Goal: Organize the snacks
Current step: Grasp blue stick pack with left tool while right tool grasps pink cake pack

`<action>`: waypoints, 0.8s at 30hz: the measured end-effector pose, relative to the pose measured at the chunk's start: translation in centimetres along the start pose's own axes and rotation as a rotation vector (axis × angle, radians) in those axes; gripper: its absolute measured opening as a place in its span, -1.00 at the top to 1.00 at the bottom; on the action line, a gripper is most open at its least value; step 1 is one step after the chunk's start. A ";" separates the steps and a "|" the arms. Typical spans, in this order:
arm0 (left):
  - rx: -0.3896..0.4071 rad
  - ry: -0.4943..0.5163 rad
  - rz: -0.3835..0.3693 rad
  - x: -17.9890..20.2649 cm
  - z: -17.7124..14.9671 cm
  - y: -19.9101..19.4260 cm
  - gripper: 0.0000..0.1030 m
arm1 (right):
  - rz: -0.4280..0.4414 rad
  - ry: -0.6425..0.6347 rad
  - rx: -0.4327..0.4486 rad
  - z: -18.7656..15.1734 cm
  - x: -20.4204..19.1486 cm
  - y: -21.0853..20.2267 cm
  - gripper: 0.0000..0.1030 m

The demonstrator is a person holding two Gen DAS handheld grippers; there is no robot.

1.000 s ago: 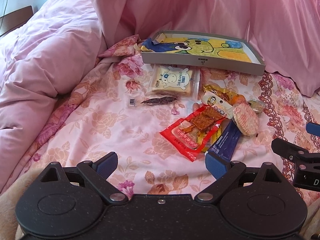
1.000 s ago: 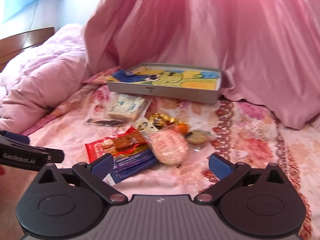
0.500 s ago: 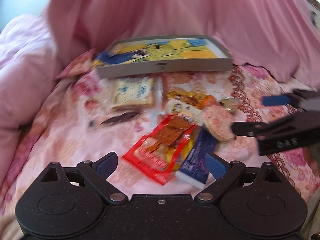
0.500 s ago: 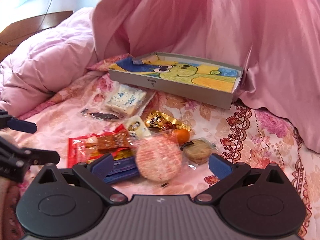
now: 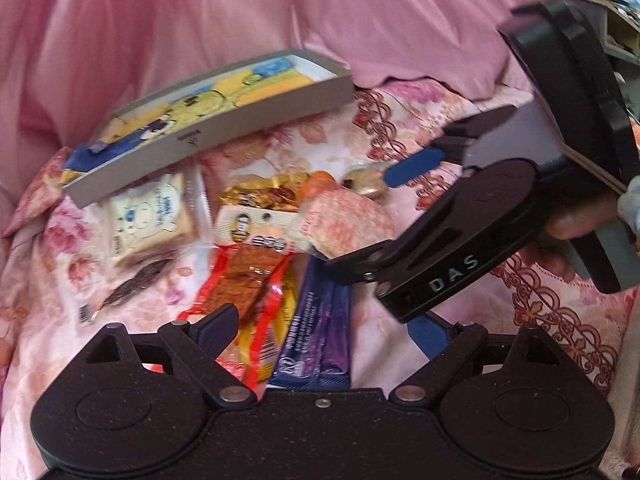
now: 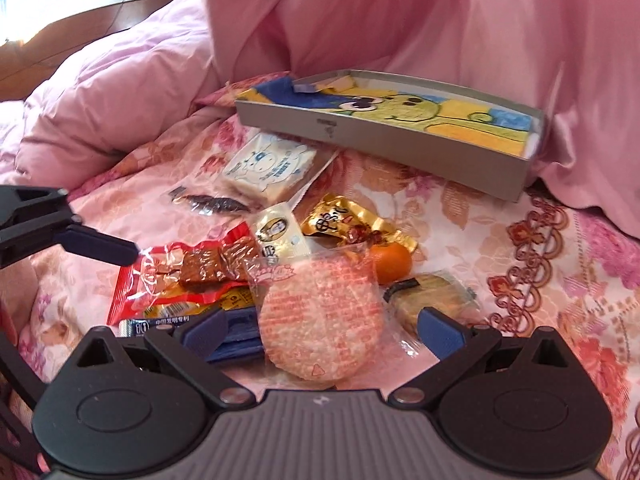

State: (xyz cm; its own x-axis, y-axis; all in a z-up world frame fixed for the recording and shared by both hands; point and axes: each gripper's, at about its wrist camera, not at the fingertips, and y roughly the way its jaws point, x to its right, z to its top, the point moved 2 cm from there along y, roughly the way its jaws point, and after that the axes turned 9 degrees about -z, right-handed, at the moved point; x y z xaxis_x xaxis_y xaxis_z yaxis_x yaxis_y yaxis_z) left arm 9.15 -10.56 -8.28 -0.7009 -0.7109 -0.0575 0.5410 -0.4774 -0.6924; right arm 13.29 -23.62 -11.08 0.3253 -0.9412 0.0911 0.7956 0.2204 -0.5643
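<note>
Both wide open: right gripper (image 6: pixel 320 326) straddles round pink rice cracker (image 6: pixel 320 320) lower-centre; left gripper (image 5: pixel 324 326) over blue-purple wrapped bar (image 5: pixel 316 336).

Bare floral bedspread (image 6: pixel 520 264) is left free right of the snack pile (image 6: pixel 304 264); far passage is blocked by the grey tray (image 6: pixel 384 136) and heaped pink duvet (image 6: pixel 440 16); the left is crowded by the left gripper (image 6: pixel 132 250).

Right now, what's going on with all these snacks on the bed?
A person holds a gripper in each hand over a pile of wrapped snacks on a flowery pink bedspread. The right gripper, open, hangs around a round pink rice cracker in clear wrap. The left gripper, also open, hovers above a red packet of brown tofu and a blue wrapper. The shallow grey cartoon-lined box holds no snacks yet.
</note>
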 end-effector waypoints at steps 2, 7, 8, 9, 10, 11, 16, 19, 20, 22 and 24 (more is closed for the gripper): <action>-0.012 0.008 -0.012 0.0 0.0 0.5 -0.75 | 0.013 -0.011 0.000 0.1 -0.2 0.4 -1.00; -0.042 -0.003 -0.036 -0.4 0.0 1.7 -0.61 | 0.020 -0.012 -0.009 -0.1 -0.2 1.3 -0.99; -0.048 -0.003 -0.041 -0.5 0.0 1.9 -0.58 | 0.021 -0.009 -0.010 -0.1 -0.1 1.5 -0.98; -0.052 0.000 -0.041 -0.5 0.0 2.1 -0.56 | 0.021 -0.008 -0.008 0.0 -0.1 1.6 -0.98; -0.054 0.004 -0.038 -0.5 0.0 2.2 -0.55 | 0.017 -0.013 -0.006 0.0 -0.1 1.7 -0.92; -0.056 0.008 -0.036 -0.4 0.0 2.3 -0.55 | 0.017 -0.020 -0.005 0.0 -0.1 1.8 -0.82; -0.057 0.006 -0.046 -0.5 0.0 2.6 -0.46 | 0.040 -0.015 -0.022 0.1 0.1 2.5 -0.69; -0.058 -0.003 -0.058 -0.7 0.2 2.9 -0.42 | 0.053 0.000 -0.029 0.3 0.4 2.6 -0.54; -0.060 -0.005 -0.060 -0.7 0.2 3.0 -0.41 | 0.050 0.004 -0.032 0.4 0.5 2.6 -0.50; -0.062 -0.011 -0.070 -0.9 0.3 3.1 -0.35 | 0.038 0.011 -0.030 0.6 0.8 2.4 -0.50; -0.067 -0.022 -0.079 -1.0 0.3 3.3 -0.35 | 0.043 0.027 -0.029 0.8 1.1 2.1 -0.49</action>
State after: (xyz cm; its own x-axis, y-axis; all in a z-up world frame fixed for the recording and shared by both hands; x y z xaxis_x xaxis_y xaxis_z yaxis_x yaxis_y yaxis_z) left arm 11.76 -11.52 -10.28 -0.7294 -0.6840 0.0143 0.4518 -0.4973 -0.7406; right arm 15.73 -24.02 -11.44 0.3444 -0.9378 0.0443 0.7658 0.2534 -0.5910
